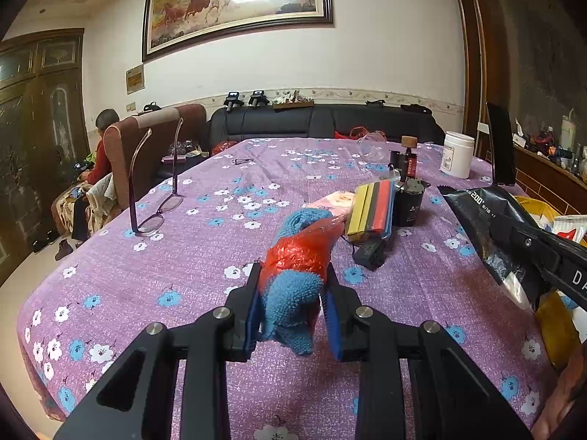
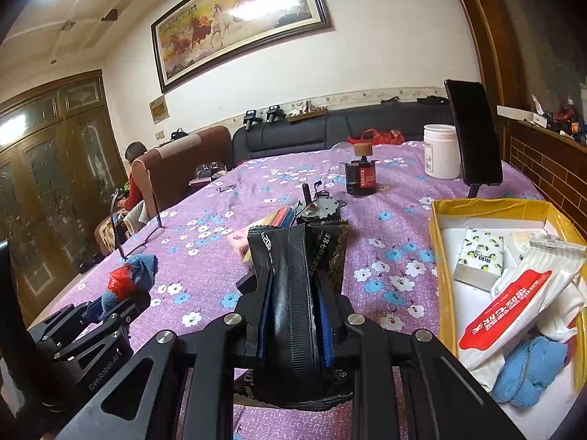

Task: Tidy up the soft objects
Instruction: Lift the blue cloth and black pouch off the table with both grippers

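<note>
Clamped between the blue pads of the left gripper [image 1: 293, 300] is a blue microfibre cloth bundled with a red plastic bag [image 1: 297, 275], lifted clear of the purple flowered tablecloth [image 1: 183, 249]; the jaws are drawn in close around it, with the soft bundle bulging out above and below. Over in the right wrist view the right gripper [image 2: 293, 315] is likewise pinched tight on a black foil pouch [image 2: 290, 293], which stands upright between its pads and hangs out beneath them. Just beside it on the right sits the yellow-rimmed box [image 2: 440, 256], and that appears to be where the soft things are being gathered: it already holds a white packet with a red label [image 2: 510, 304], a lemon-print tissue pack [image 2: 480, 253], another blue cloth [image 2: 528, 370] and some white fabric (its far corner is cut off by the frame, so there may be more). I judge the job to be well under way but not finished, since both held items are not yet in the box. A pink packet [image 1: 337, 200] lies on the table beside a pack of coloured strips [image 1: 374, 207]. Hard items such as the eyeglasses [image 1: 157, 212] and the white jar [image 1: 458, 154] seem to belong to no part of the sorting.
</note>
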A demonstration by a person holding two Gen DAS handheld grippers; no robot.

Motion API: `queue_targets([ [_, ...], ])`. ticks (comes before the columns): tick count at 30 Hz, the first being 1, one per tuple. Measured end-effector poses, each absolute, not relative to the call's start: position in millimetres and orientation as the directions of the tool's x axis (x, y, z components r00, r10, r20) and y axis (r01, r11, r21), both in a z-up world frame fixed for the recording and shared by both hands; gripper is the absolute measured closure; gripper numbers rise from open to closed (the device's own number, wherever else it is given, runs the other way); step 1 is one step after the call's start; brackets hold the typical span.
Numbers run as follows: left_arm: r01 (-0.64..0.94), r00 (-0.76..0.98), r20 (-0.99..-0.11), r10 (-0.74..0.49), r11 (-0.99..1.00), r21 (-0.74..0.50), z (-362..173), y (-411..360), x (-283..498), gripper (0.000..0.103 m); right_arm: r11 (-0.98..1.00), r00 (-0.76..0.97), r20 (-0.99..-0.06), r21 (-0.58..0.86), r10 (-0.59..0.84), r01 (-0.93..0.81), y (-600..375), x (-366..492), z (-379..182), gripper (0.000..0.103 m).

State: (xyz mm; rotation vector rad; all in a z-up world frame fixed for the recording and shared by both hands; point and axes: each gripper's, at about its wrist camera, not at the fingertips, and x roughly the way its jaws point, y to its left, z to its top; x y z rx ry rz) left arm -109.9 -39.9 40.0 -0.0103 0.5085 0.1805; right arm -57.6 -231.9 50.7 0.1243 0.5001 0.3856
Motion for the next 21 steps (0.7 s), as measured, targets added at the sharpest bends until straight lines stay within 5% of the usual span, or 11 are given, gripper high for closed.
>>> queue_targets([
  [21,-0.180,0.864,-0.472,0.172,0.983,0.028,39,-41,-110,0.074,0.898,0.793,-0.438,0.320,0.423,-0.302,-258,-56,45,0.079],
])
